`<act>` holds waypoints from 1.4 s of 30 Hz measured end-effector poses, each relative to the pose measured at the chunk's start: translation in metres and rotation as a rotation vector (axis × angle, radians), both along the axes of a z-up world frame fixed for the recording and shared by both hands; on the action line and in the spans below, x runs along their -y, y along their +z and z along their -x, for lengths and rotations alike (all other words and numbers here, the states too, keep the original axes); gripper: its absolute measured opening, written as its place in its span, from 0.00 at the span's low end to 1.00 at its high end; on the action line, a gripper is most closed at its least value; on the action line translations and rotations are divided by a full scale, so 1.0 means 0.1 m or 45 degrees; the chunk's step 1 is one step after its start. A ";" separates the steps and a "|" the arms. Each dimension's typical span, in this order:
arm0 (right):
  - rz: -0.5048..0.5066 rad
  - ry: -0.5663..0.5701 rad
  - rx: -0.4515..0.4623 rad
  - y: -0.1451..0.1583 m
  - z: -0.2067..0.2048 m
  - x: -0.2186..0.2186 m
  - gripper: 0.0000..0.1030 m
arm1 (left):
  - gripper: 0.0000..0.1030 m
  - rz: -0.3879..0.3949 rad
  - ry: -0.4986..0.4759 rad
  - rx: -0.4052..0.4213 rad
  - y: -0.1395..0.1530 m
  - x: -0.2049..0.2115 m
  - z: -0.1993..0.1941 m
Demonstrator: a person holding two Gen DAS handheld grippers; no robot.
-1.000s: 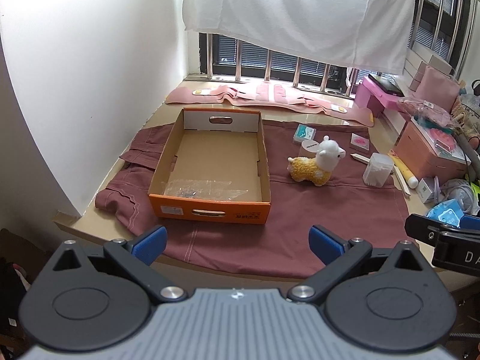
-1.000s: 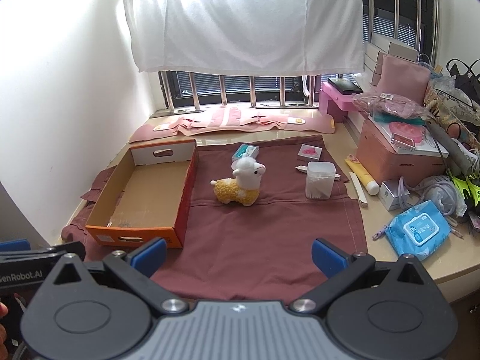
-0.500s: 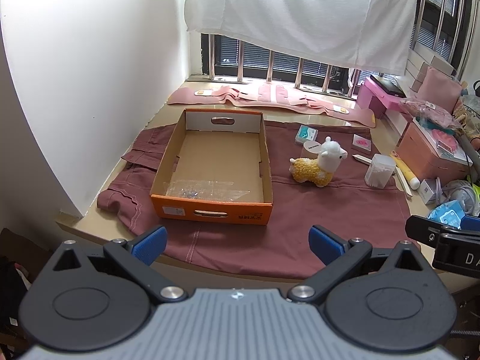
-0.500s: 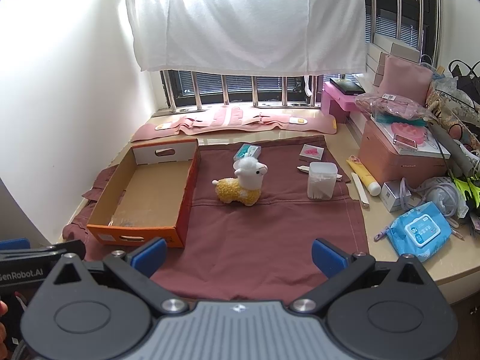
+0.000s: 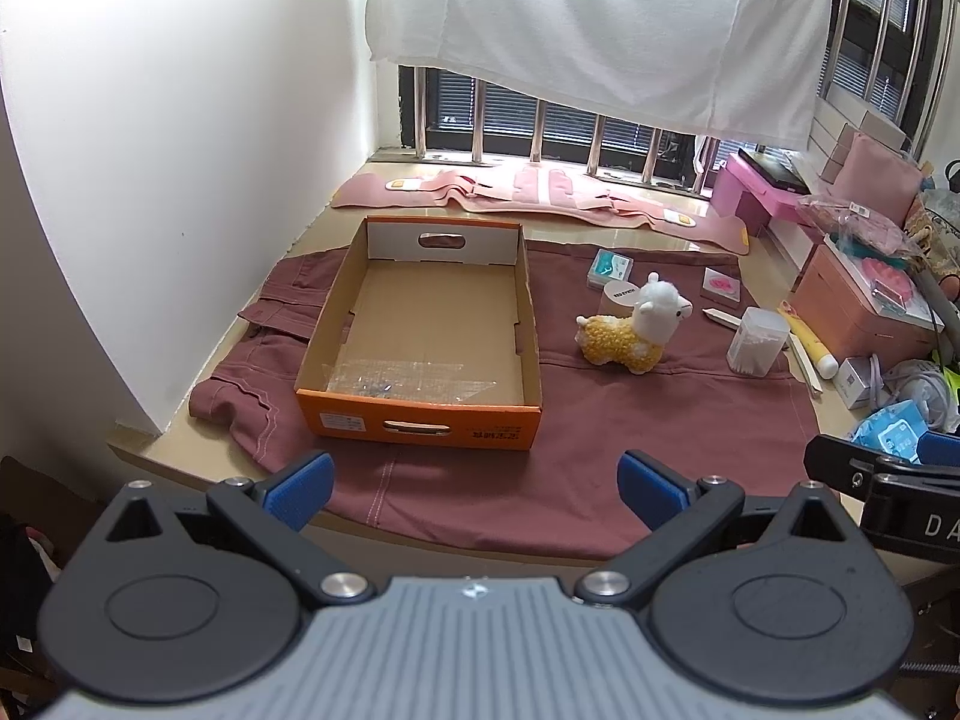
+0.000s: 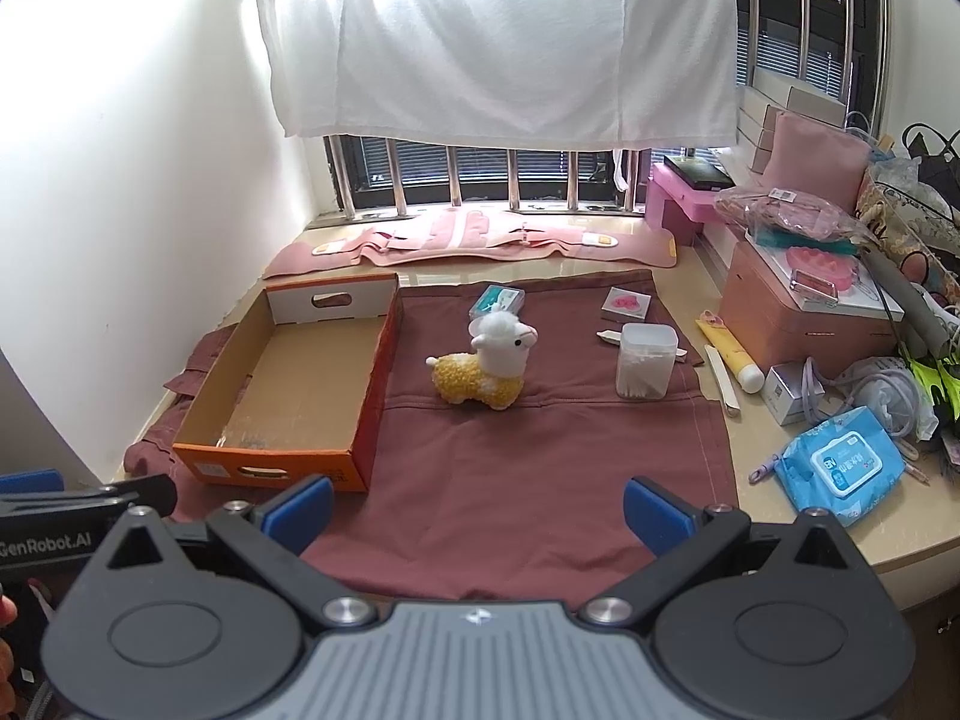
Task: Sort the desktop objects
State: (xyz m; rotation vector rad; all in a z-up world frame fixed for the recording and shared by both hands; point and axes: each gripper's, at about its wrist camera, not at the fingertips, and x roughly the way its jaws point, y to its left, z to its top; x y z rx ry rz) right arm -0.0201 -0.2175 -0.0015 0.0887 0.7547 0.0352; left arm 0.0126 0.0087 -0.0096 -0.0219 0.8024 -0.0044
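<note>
Well ahead of my left hand-held gripper sits the box, holding only some plastic film. Right of it, straight ahead of my right hand-held gripper, the alpaca stands on the cloth, its body lying crosswise, head to the right. My right hand is nearer it. Both hand-held grippers hover level at the table's near edge, spread wide, gripping nothing.

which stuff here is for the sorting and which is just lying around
For the job: cardboard box, alpaca plush, cotton swab jar, teal packet, pink-flower card.

Lying about: wipes pack, yellow tube, pink storage box, white curtain.
</note>
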 end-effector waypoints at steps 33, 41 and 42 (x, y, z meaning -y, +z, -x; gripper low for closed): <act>0.008 -0.003 -0.002 -0.02 -0.05 0.00 1.00 | 1.00 -0.005 -0.014 0.005 0.00 0.09 -0.03; 0.007 -0.004 -0.003 -0.02 -0.06 0.01 1.00 | 1.00 -0.004 -0.011 0.002 0.00 0.09 -0.04; 0.008 -0.004 -0.002 -0.02 -0.06 0.01 1.00 | 1.00 -0.004 -0.011 0.002 0.01 0.09 -0.04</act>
